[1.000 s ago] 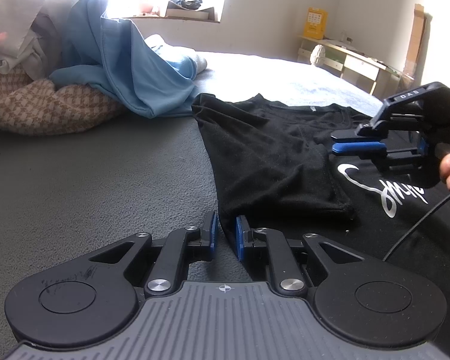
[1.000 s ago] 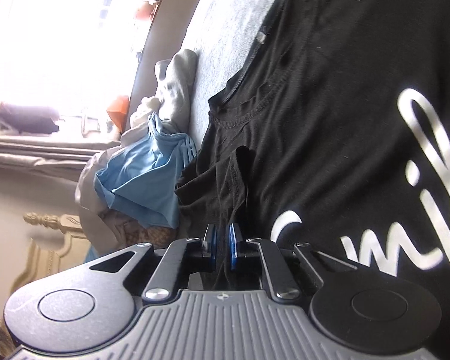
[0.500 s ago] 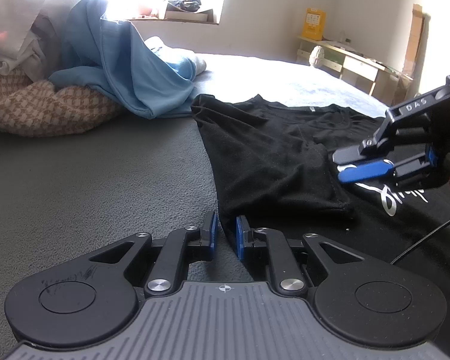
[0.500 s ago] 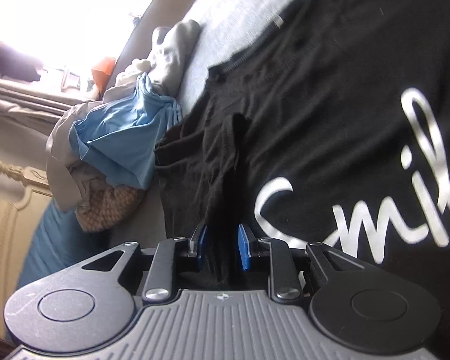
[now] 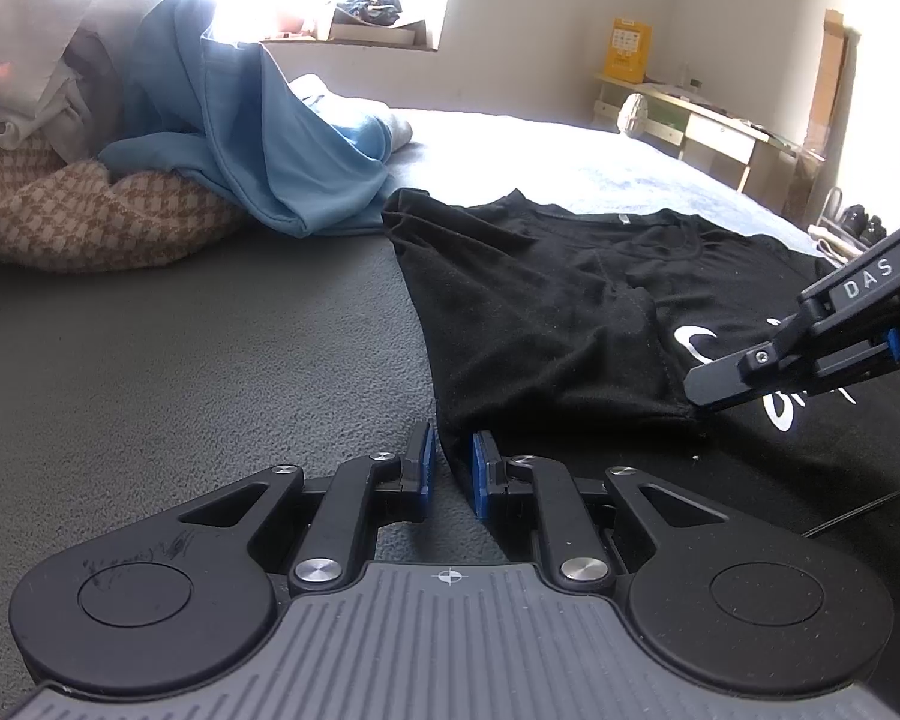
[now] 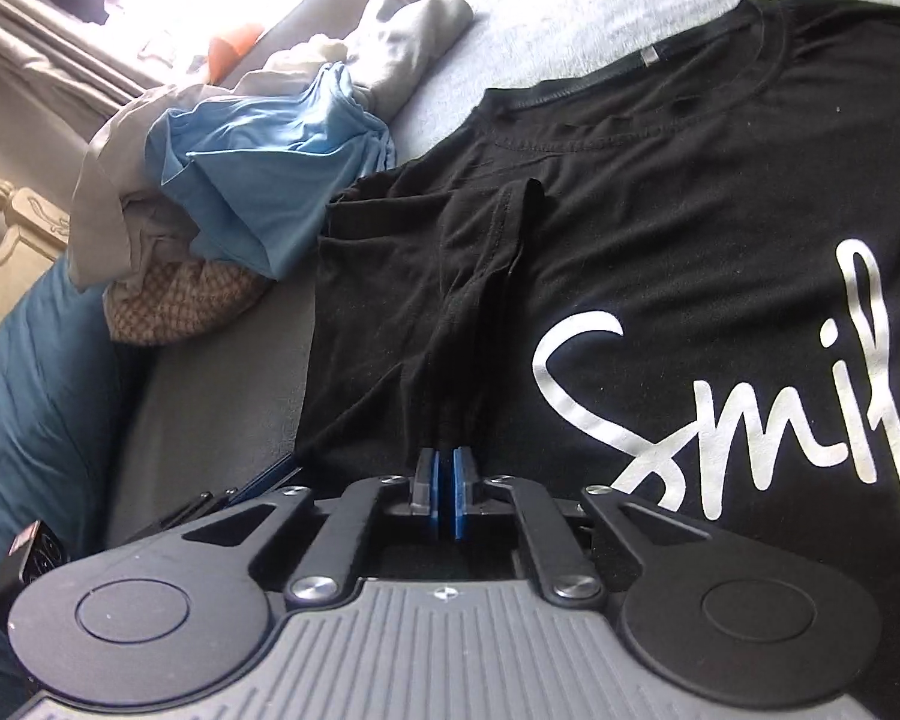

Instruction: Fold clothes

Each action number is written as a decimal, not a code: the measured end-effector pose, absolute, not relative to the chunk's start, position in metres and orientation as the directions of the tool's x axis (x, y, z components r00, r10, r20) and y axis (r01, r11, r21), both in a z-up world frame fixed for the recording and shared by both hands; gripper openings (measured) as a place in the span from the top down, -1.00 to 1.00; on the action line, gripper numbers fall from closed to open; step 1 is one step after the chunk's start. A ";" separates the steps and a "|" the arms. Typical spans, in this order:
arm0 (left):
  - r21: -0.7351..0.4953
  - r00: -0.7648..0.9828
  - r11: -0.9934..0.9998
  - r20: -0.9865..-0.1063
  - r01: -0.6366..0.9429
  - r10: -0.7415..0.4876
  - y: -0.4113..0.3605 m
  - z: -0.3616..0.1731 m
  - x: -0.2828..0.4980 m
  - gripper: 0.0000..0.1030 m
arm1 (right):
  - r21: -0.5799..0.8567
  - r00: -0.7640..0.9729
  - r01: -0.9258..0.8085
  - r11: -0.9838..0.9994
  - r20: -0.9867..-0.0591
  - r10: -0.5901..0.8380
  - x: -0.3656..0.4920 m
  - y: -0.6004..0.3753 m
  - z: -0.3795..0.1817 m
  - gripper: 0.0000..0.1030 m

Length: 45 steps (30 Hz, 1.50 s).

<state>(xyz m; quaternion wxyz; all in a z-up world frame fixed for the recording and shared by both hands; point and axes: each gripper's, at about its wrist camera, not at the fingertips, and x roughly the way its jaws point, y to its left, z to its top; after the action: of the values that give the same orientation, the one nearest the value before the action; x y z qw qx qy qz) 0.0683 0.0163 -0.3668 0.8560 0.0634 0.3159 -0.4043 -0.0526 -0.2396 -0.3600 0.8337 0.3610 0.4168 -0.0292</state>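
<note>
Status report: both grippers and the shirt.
Left gripper holding black T-shirt edge. Right gripper just clamped sleeve. Clothes pile beside, clear of shirt.

A T-shirt (image 5: 546, 324) is being spread flat on the bed (image 5: 180, 360), with a clothes pile (image 5: 168, 138) being heaped to its left.

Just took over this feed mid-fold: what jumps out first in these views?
The black T-shirt with white script lettering lies spread over the bed, its sleeve folded inward. The right gripper has just closed on that sleeve's hem; the left gripper straddles the shirt's side edge. A heap of unfolded clothes, blue on top, sits behind near the window.
</note>
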 end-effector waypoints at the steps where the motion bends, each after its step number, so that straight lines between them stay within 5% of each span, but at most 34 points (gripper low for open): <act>1: -0.146 0.474 0.665 -0.592 0.732 -0.652 0.016 -0.367 0.068 0.75 | 0.576 0.653 0.344 0.742 -0.714 0.253 -0.054 -0.239 -0.359 0.96; 18: -0.137 0.473 0.658 -0.589 0.741 -0.655 0.018 -0.367 0.068 0.75 | 0.512 0.633 0.371 0.775 -0.750 0.193 -0.070 -0.233 -0.356 0.97; 26: -0.190 0.454 0.658 -0.585 0.728 -0.672 0.024 -0.366 0.073 0.74 | 0.379 0.698 0.142 0.914 -0.694 0.179 -0.046 -0.201 -0.330 0.95; 29: -0.270 0.410 0.646 -0.587 0.714 -0.698 0.032 -0.362 0.080 0.64 | 0.269 0.596 0.105 0.957 -0.788 0.156 -0.033 -0.184 -0.355 0.97; 36: -0.365 0.377 0.588 -0.505 0.722 -0.777 0.045 -0.342 0.087 0.34 | 0.185 0.638 0.015 0.983 -0.759 0.133 -0.033 -0.178 -0.328 0.94; 40: -0.355 0.377 0.616 -0.547 0.703 -0.747 0.027 -0.350 0.094 0.29 | 0.146 0.687 -0.002 0.989 -0.718 0.107 -0.009 -0.184 -0.308 0.94; 45: -0.352 0.404 0.661 -0.576 0.662 -0.711 0.016 -0.367 0.095 0.32 | 0.151 0.715 0.007 0.989 -0.691 0.101 0.044 -0.198 -0.305 0.57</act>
<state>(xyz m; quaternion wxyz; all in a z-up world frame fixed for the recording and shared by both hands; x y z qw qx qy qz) 0.0954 0.0162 -0.3673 0.8371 -0.0335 0.3605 -0.4101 0.0441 -0.1980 -0.3051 0.9234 0.0713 0.3764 0.0255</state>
